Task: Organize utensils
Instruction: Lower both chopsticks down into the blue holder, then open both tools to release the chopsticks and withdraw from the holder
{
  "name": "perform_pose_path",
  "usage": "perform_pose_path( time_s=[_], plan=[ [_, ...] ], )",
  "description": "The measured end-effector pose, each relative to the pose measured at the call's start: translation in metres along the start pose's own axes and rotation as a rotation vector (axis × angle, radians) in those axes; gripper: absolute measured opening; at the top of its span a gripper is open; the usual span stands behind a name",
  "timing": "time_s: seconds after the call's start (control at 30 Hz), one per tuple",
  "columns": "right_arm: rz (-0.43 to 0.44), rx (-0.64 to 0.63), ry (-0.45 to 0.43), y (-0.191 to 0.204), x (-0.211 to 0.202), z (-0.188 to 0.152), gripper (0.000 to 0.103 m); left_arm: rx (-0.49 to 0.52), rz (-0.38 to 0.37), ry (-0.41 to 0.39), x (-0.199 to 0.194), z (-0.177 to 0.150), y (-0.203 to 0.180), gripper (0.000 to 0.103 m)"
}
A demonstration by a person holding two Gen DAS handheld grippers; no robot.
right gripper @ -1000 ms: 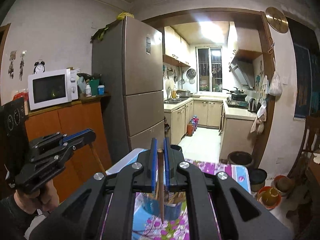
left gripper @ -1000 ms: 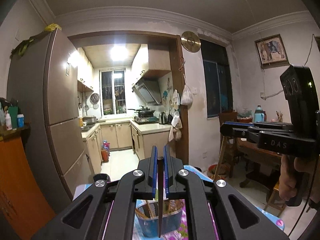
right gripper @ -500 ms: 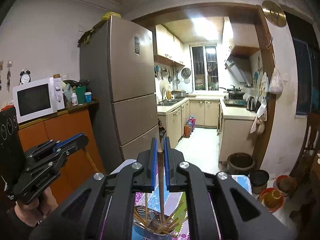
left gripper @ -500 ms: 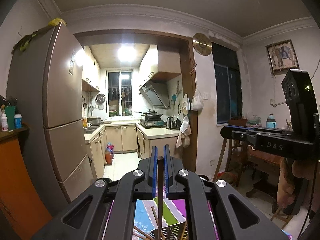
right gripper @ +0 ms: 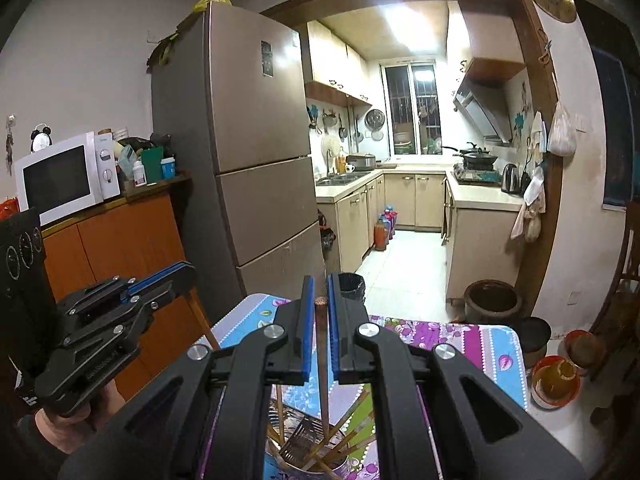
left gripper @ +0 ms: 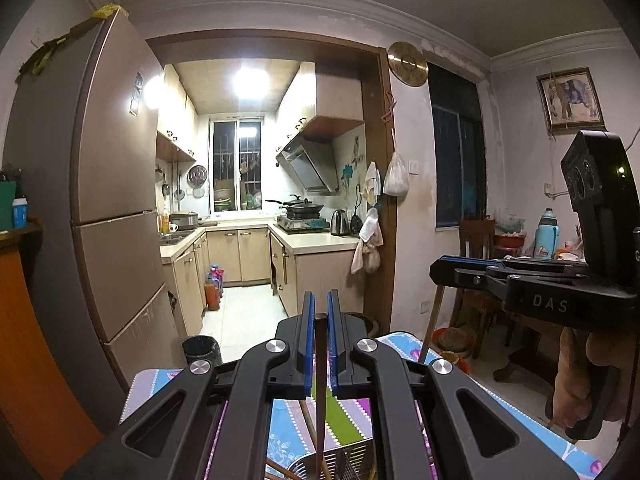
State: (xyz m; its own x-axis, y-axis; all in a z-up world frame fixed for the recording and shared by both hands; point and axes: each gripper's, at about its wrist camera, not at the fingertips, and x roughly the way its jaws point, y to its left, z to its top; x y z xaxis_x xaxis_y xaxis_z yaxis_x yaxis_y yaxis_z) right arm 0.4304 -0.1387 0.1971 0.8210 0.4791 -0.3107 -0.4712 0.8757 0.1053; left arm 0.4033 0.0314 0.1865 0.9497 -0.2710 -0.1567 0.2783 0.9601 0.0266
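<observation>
My left gripper (left gripper: 320, 304) is shut on a brown chopstick (left gripper: 320, 380) that hangs straight down between its blue pads. Its lower end dips toward the utensil holder (left gripper: 344, 466), of which only the rim and a slotted metal utensil show. My right gripper (right gripper: 320, 288) is shut on a second chopstick (right gripper: 323, 360), whose tip reaches the mouth of the holder (right gripper: 316, 454), which holds several chopsticks. In each view the other gripper shows at the side, the right gripper (left gripper: 440, 270) and the left gripper (right gripper: 184, 270), held in a hand with its stick hanging below.
The holder stands on a table with a flowered blue and purple cloth (right gripper: 460, 340). Beyond its far edge are a dark bin (left gripper: 202, 350), a tall fridge (right gripper: 256, 140), a clay jar (right gripper: 494, 300) and bowls on the floor (right gripper: 556, 380). An orange cabinet with a microwave (right gripper: 60, 178) stands left.
Both grippers have moved forward and a little down with their chopsticks. The holder has slid toward the bottom edge of both views, and the kitchen doorway looks nearer.
</observation>
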Motion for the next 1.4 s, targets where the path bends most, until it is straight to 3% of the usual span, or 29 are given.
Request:
perform_pose_path(
  time_s=[0.33, 0.4, 0.43, 0.47, 0.67, 1.1, 1.27, 1.4],
  plan=[
    [0.009, 0.005, 0.050, 0.002, 0.014, -0.011, 0.005, -0.023, 0.019, 0.050, 0.012, -0.015, 0.011, 0.008],
    [0.006, 0.003, 0.058, 0.002, 0.016, -0.012, 0.005, -0.020, 0.024, 0.057, 0.013, -0.016, 0.012, 0.017],
    [0.003, 0.003, 0.056, 0.001, 0.015, -0.012, 0.007, -0.019, 0.028, 0.056, 0.013, -0.016, 0.013, 0.031],
    [0.004, 0.004, 0.055, 0.001, 0.015, -0.012, 0.011, -0.023, 0.035, 0.048, 0.012, -0.016, 0.014, 0.037],
    [-0.007, 0.027, 0.021, -0.005, 0.006, -0.014, 0.045, -0.044, 0.063, 0.047, 0.009, -0.020, 0.025, 0.041],
    [-0.017, 0.018, -0.003, -0.003, -0.004, -0.021, 0.060, -0.053, 0.087, 0.041, -0.003, -0.024, 0.031, 0.049],
    [-0.025, 0.008, -0.046, 0.005, -0.021, -0.025, 0.079, -0.076, 0.098, 0.021, -0.019, -0.026, 0.035, 0.057],
    [-0.040, -0.008, -0.103, 0.015, -0.045, -0.032, 0.094, -0.069, 0.130, -0.021, -0.047, -0.030, 0.032, 0.070]
  ],
)
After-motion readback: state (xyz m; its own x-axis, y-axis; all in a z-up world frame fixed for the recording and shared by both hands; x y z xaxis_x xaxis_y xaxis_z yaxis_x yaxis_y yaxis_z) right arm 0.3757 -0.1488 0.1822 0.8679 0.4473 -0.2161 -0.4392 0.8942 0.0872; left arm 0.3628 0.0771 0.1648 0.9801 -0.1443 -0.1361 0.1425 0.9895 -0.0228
